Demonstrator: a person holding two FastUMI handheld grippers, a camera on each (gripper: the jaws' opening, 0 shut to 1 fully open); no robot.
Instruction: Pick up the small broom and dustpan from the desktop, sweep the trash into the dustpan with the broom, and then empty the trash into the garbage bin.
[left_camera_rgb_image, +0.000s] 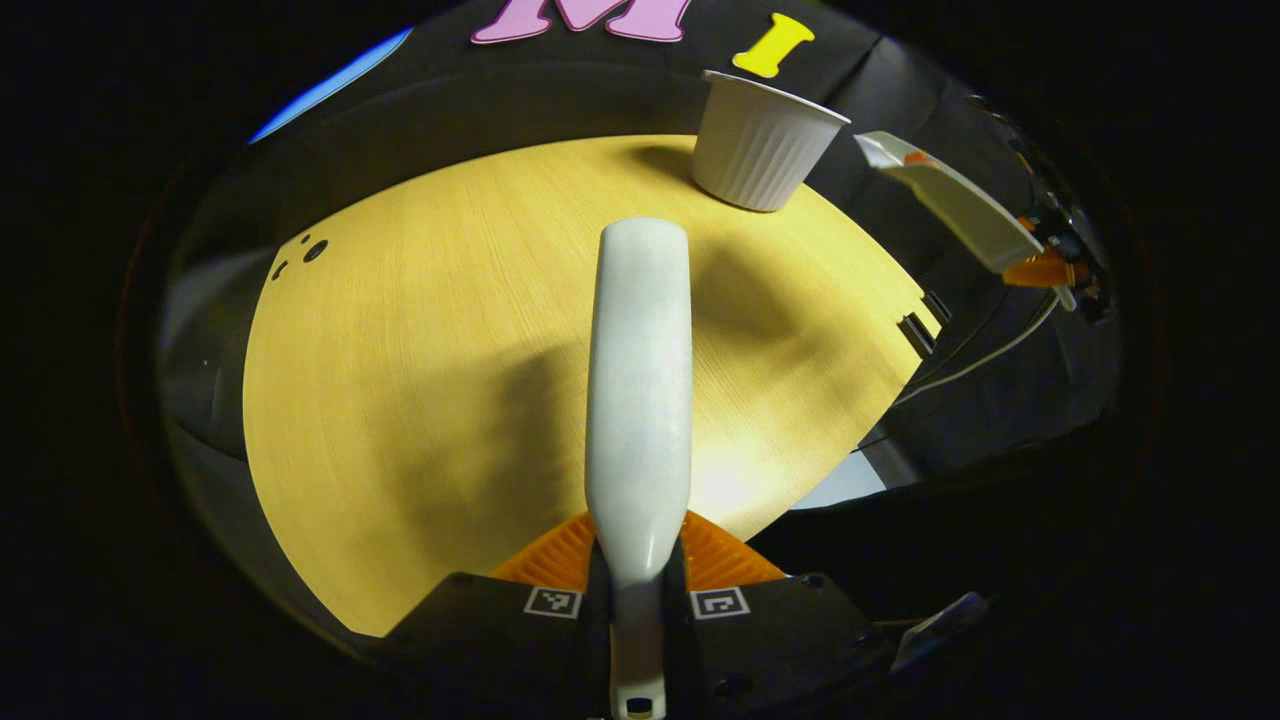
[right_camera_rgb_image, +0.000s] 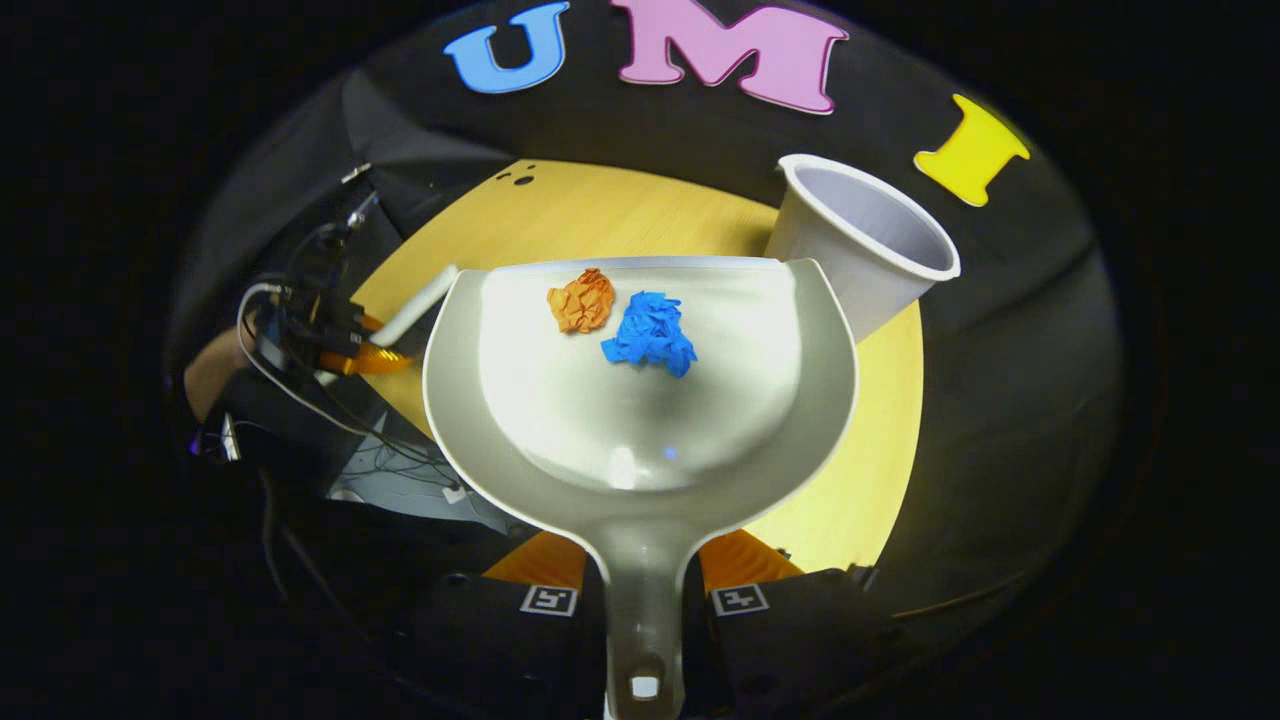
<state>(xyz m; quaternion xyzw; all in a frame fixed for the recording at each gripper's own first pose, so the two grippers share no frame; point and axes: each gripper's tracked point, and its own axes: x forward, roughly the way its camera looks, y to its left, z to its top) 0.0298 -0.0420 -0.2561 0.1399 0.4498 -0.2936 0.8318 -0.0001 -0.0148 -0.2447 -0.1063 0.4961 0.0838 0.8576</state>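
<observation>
The right gripper (right_camera_rgb_image: 640, 600) fingers clench the stiff, light dustpan (right_camera_rgb_image: 640, 400) by its handle; the loose paper balls (right_camera_rgb_image: 650, 332) could roll.

The desktop (left_camera_rgb_image: 420, 400) looks like pale wood or a wood-grain laminate, smooth with fine straight lines and a soft sheen. The broom (left_camera_rgb_image: 640, 400) shows a smooth white plastic back, slightly glossy. The dustpan (right_camera_rgb_image: 640, 400) is glossy light plastic that catches highlights in its bowl. In it lie an orange paper ball (right_camera_rgb_image: 582, 300) and a blue paper ball (right_camera_rgb_image: 650, 333), both crumpled, matt and rough. The garbage bin (left_camera_rgb_image: 762, 142) is matt white plastic with fine vertical ribbing outside and a smooth inside. The finger pads (right_camera_rgb_image: 535, 560) look like ridged orange plastic.
</observation>
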